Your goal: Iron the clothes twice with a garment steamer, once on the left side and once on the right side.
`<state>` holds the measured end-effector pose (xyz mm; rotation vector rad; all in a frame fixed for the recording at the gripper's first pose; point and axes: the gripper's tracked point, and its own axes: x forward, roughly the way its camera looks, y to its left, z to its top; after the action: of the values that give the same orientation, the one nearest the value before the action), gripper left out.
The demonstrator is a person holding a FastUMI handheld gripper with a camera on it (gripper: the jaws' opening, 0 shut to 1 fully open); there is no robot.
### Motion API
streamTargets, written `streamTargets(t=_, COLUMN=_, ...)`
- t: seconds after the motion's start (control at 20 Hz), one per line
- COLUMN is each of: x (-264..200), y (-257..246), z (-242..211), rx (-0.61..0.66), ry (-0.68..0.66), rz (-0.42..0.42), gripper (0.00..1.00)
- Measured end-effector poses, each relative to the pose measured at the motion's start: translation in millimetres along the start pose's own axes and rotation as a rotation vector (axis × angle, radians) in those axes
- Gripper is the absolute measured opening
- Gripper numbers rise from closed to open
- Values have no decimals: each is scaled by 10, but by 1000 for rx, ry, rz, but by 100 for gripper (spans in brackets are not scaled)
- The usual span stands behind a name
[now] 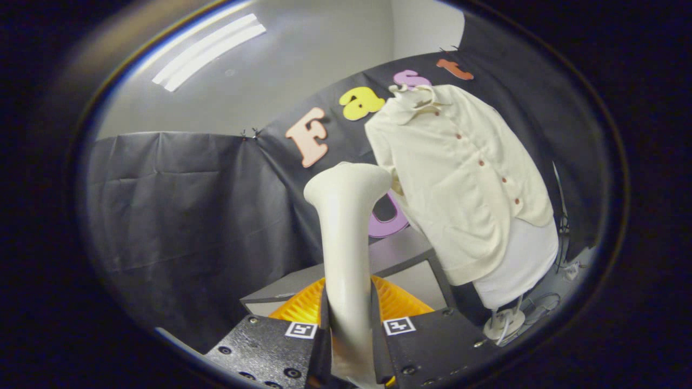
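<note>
Tool clamped on steamer handle (rigid, smooth, grip low); head near shirt, soft, hanging loose.

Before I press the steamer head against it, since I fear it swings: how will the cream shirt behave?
The cream shirt will probably give softly; it drapes loosely over a form. Its hem hangs free, so it may shift. The gripper grips the steamer.

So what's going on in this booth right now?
A handheld gripper is shut on the handle of a cream plastic garment steamer, both fingers pressing its sides. The steamer's head is raised beside a cream button-up shirt on a white mannequin torso, apparently not touching the fabric. An orange ribbed object sits just beyond the fingers.
</note>
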<state>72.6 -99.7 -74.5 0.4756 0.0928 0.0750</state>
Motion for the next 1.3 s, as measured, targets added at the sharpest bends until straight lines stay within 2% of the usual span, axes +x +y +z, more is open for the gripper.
streamTargets(t=0.2, x=61, y=723, z=95, rx=-151, ry=0, rz=-21, gripper=30)
streamTargets(t=0.4, x=6, y=1235, z=173, rx=-180, ry=18, rz=-20, gripper=30)
streamTargets(t=0.55, x=-200, y=1497, z=99, rx=-241, ry=21, rz=-3, gripper=30)
streamTargets(t=0.75, x=-644, y=1559, z=-177, rx=-333, ry=3, rz=-27, gripper=30)
streamTargets(t=0.95, x=-880, y=1588, z=-435, rx=-320, ry=36, rz=-27, gripper=30)
streamTargets(t=1.3, x=-1186, y=1509, z=-182, rx=-301, ry=-5, rz=-59, gripper=30)
